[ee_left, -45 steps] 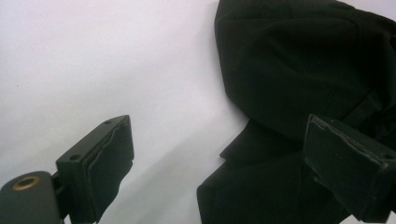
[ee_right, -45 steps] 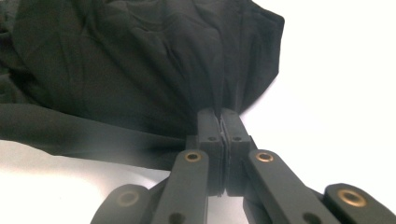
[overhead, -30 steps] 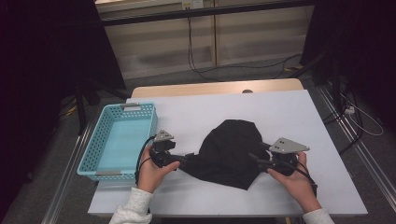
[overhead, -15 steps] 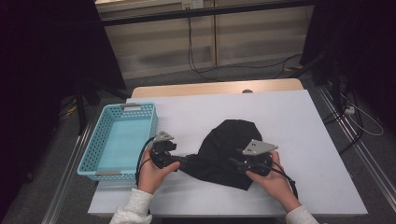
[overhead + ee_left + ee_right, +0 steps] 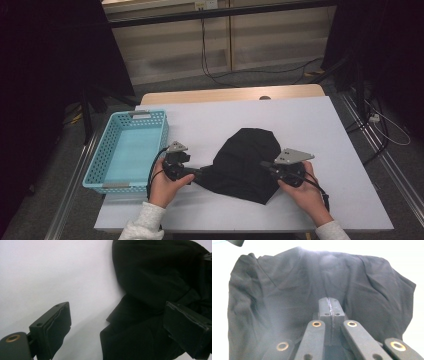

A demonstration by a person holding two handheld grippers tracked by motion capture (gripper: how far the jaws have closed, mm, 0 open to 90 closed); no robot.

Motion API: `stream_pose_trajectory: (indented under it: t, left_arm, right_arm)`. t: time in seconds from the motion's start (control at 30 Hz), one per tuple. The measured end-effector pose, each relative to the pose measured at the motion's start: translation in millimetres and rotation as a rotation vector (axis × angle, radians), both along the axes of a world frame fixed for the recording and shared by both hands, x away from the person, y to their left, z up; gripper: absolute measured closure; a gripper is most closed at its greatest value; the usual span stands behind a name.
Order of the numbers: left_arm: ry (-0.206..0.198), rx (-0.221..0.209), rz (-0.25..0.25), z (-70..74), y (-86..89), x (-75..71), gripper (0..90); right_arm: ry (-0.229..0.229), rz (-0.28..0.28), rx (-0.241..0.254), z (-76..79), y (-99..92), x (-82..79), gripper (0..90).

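A black cloth (image 5: 245, 157) lies crumpled on the white table (image 5: 310, 120). My left gripper (image 5: 200, 174) rests at the cloth's left corner, pointing right. In the left gripper view its jaws (image 5: 120, 330) stand wide open, one pad over bare table and the other over the cloth (image 5: 150, 277). My right gripper (image 5: 265, 167) sits at the cloth's right edge, pointing left. Its jaws have just been closing, and in the right gripper view the pads (image 5: 329, 301) meet low on the cloth (image 5: 287, 290), whose creases run toward them.
A light-blue plastic basket (image 5: 95, 165) with nothing in it stands at the table's left edge, close to my left hand. Bare white tabletop lies behind and to the right of the cloth. A cable runs along the floor beyond the table.
The right gripper has moved left from the cloth's right corner onto the cloth, and the cloth's right side has bunched inward. The left gripper has stayed put.
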State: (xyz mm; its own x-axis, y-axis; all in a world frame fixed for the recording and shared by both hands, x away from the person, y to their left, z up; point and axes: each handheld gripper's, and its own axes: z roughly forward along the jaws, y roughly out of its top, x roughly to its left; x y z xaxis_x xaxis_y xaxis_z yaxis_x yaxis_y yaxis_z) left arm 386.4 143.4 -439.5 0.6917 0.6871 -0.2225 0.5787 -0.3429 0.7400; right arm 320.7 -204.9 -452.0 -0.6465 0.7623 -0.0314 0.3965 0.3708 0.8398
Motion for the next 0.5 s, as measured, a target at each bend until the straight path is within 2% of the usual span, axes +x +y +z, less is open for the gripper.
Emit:
stream_pose_trajectory:
  t: [0.17,0.23,0.3,0.4,0.5]
  left_arm:
    - [0.002,0.011,-0.009,-0.1,-1.6,0.5,8.5]
    - [0.001,0.009,-0.011,-0.1,-2.7,0.7,8.5]
    - [0.003,0.016,-0.015,-0.3,-3.6,1.2,8.5]
    - [0.001,0.016,-0.016,-0.4,-4.3,1.3,8.5]
    - [-0.005,0.018,-0.018,0.7,-3.3,1.2,8.5]
  right_arm:
    - [0.016,-0.033,-0.004,-2.7,-19.5,-4.9,90.0]
    - [0.013,-0.04,0.014,-2.7,-23.9,-6.3,90.0]
    - [0.009,-0.033,0.001,-3.0,-22.7,-7.6,89.1]
    - [0.009,-0.032,-0.048,-3.4,-17.6,-8.4,86.7]
    - [-0.014,-0.034,-0.031,0.6,-13.8,-9.2,78.6]
